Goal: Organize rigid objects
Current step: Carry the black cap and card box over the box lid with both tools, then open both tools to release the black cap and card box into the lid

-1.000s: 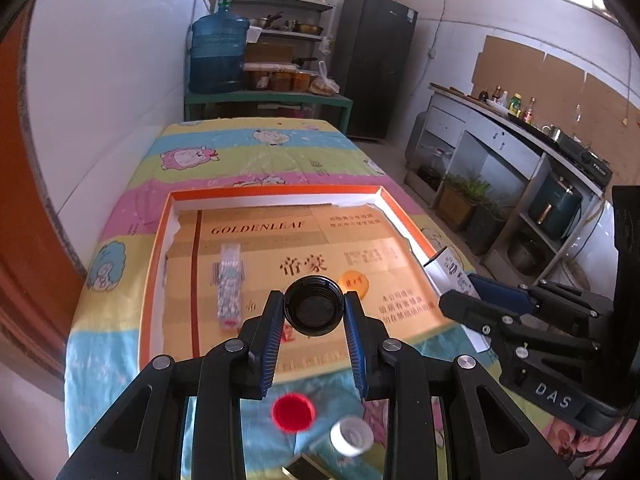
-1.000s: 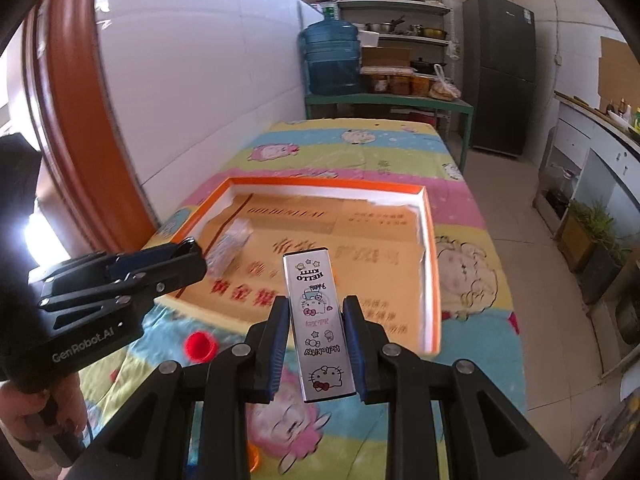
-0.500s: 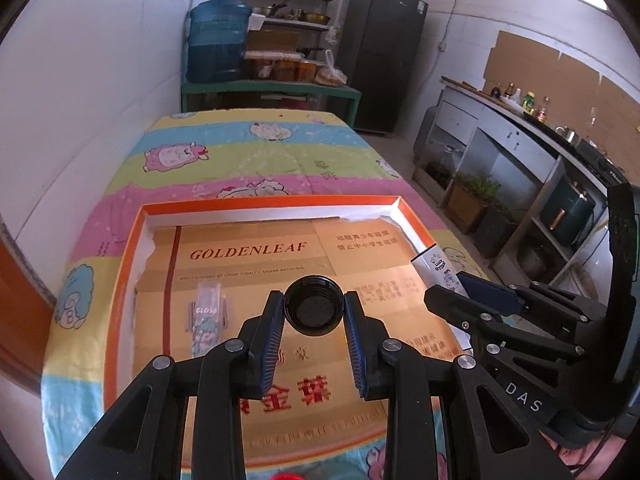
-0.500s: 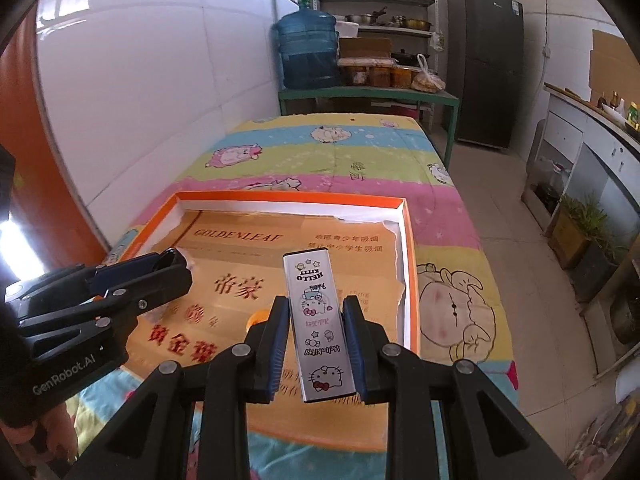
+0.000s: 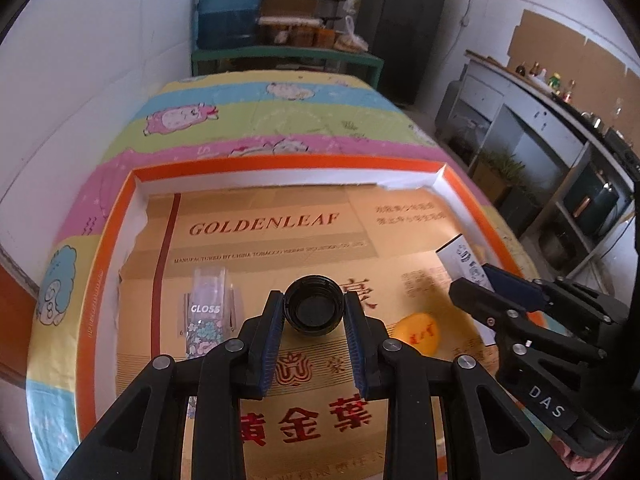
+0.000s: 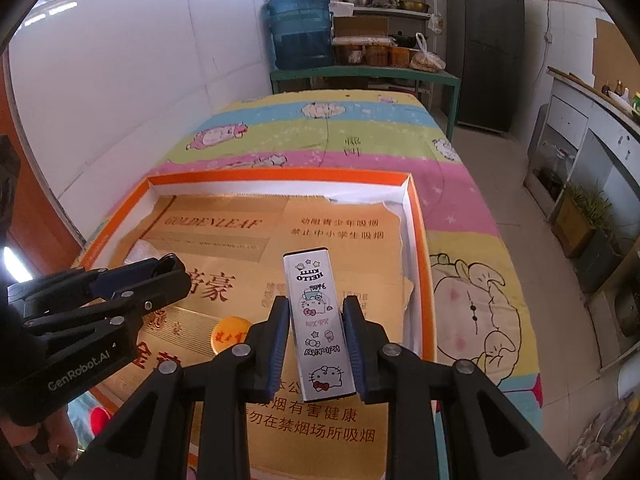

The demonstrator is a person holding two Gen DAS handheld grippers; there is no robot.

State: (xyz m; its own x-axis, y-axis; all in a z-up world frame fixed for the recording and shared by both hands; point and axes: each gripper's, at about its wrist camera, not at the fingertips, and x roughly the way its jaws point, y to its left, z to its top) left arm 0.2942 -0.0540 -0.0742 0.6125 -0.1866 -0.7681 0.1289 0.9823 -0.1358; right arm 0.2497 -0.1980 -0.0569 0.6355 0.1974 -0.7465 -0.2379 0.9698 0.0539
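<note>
My left gripper is shut on a black bottle cap, held above the gold cardboard floor of an orange-rimmed box. My right gripper is shut on a long white Hello Kitty box, over the right half of the same orange-rimmed box. In the left wrist view the right gripper shows at right with the white box's end sticking out. The right wrist view has the left gripper at left. A clear "GLOSS" tube lies inside the box at left.
The box sits on a table with a striped cartoon cloth. A red cap lies on the cloth near the box's front left corner. A white tiled wall runs along the left. A green shelf with a blue water jug stands behind.
Both grippers have moved forward and down over the box with their objects still gripped. The red and white caps on the cloth have dropped out of the left wrist view.
</note>
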